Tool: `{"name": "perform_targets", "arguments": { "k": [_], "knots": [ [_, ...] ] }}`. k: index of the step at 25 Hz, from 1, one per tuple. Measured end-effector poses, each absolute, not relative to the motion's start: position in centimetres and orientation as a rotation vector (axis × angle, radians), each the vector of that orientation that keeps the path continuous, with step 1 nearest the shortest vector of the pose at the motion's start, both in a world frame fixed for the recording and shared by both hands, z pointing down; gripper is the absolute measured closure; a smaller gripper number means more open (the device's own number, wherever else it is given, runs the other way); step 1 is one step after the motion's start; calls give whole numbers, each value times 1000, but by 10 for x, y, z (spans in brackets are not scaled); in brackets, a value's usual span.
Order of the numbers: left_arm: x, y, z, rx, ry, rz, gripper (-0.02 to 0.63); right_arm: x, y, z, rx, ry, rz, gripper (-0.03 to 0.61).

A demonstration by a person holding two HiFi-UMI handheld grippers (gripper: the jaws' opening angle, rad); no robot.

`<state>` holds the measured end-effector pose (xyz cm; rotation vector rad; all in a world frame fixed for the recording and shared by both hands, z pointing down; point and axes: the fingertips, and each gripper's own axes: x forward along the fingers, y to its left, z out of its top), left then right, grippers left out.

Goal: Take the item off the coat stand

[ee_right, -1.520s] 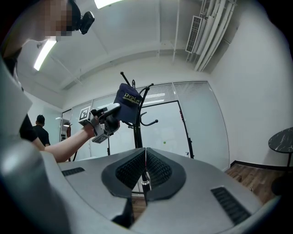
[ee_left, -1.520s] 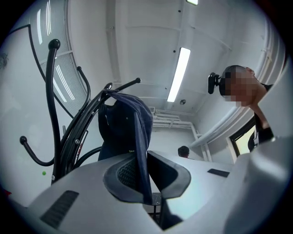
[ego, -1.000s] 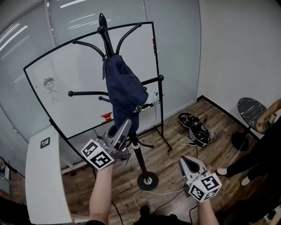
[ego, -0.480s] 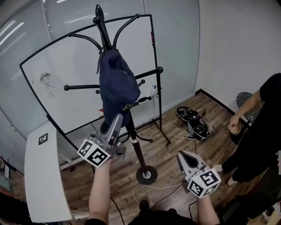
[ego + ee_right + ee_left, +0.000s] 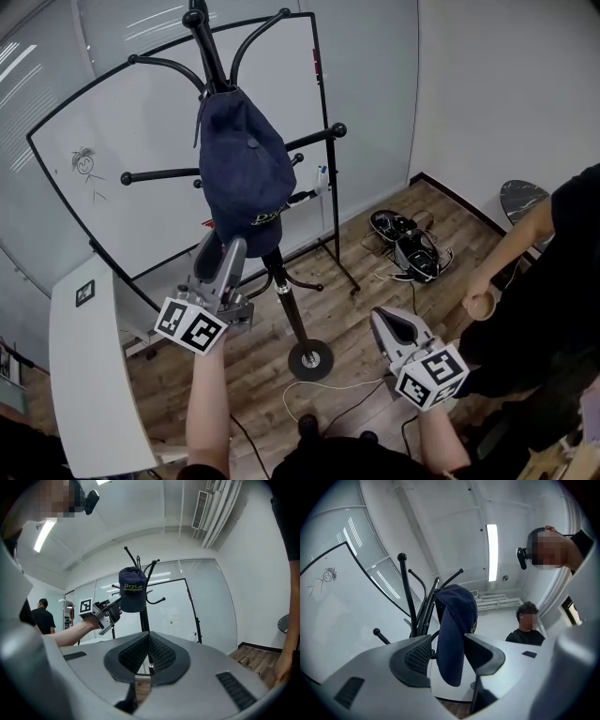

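Note:
A dark blue cap [image 5: 239, 159] with yellow lettering hangs on a black coat stand [image 5: 286, 300]. My left gripper [image 5: 225, 246] reaches up to the cap's lower edge. In the left gripper view the cap's brim [image 5: 452, 634] hangs between the two jaws of the left gripper [image 5: 449, 656], which are opening; the pads stand off it. My right gripper [image 5: 382, 321] is held low to the right of the stand's base, shut with nothing in it. The right gripper view shows its own meeting pads [image 5: 154, 651], the cap [image 5: 132, 590] and the left gripper [image 5: 105, 611] beyond.
A whiteboard on a frame [image 5: 141, 159] stands behind the stand. A white table [image 5: 89, 375] is at the left. A person in black [image 5: 553, 281] stands close at the right. Shoes [image 5: 408, 248] and a cable [image 5: 328, 394] lie on the wood floor.
The person in black has stepped in at the right. My left gripper has stayed at the cap's lower edge while the stand has shifted left in view.

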<state>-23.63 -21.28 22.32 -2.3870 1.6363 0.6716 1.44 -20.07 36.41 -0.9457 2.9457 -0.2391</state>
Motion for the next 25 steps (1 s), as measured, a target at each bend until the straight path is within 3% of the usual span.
{"name": "perform_targets", "arguments": {
  "k": [19,25],
  "knots": [
    [-232,-188,302,-2552,1529,375,396,-71,-206,363,-964,2960,-201,548],
    [-225,-186,328,-2641,1459,312,442,-105,-206,369,-993,2945,-192,548]
  ]
}}
